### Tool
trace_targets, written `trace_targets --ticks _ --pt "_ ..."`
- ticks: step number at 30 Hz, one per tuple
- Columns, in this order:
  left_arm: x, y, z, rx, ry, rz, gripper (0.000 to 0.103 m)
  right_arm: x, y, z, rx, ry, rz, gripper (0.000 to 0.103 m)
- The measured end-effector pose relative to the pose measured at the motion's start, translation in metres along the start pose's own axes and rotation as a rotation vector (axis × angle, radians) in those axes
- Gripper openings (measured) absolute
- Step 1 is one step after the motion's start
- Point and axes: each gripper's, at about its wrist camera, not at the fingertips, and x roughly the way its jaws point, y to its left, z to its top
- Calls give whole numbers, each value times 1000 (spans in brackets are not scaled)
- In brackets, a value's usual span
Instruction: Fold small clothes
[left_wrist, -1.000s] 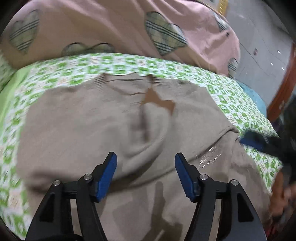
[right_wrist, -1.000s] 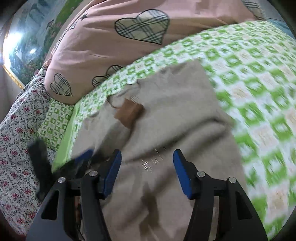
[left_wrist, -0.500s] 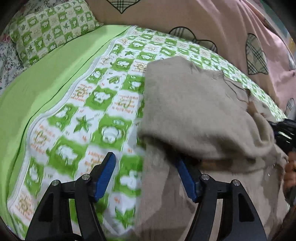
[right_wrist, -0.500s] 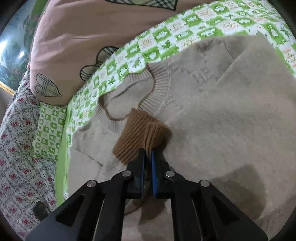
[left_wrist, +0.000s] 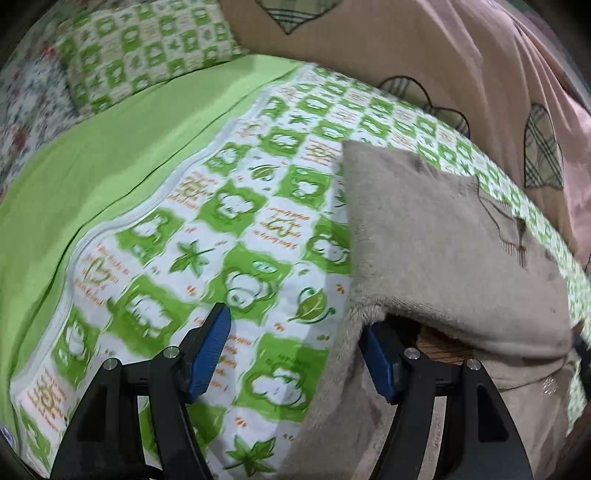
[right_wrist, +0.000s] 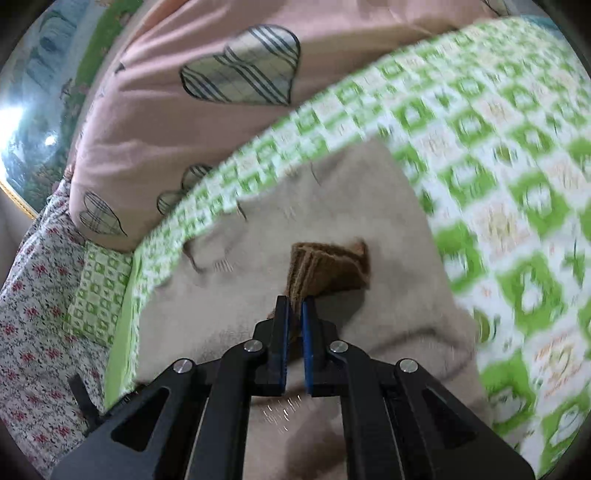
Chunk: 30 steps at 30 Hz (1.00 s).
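Across the lower centre of the right wrist view, the right gripper is clenched on the brown ribbed cuff of a fuzzy beige knit sweater spread on the green-and-white checked sheet. At the bottom of the left wrist view, the left gripper gapes wide, one blue pad tucked under the sweater's folded edge, beside a plain green sheet and pink heart-patched quilt.

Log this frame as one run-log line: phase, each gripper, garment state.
phase: sleeve fold | right gripper: shut on brown cuff | left gripper: open at sweater edge | sweater: partly folded on bedspread
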Motion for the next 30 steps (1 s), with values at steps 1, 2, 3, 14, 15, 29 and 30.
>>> trace_targets --ticks 1,2,3,14,15,29,30 --pt "-1 3 -1 -14 -2 -10 70 2 -1 -5 -6 13 -2 8" --pt "-2 5 -2 -19 -2 -15 70 3 1 -11 -28 23 -23 8" --pt "-3 6 -4 -22 -1 -20 70 4 3 -14 -50 28 -37 8" --pt "-1 9 -6 -29 -2 -44 72 -1 14 -25 -182 10 -158 9" --pt "-1 9 -6 -30 -2 -48 72 1 16 -25 -196 18 -181 9" --pt "-34 8 -10 26 42 -296 71 -69 -18 -35 -56 -26 -170 14" --pt "-36 8 -11 32 44 -294 71 -71 -17 -37 -55 -19 -160 15"
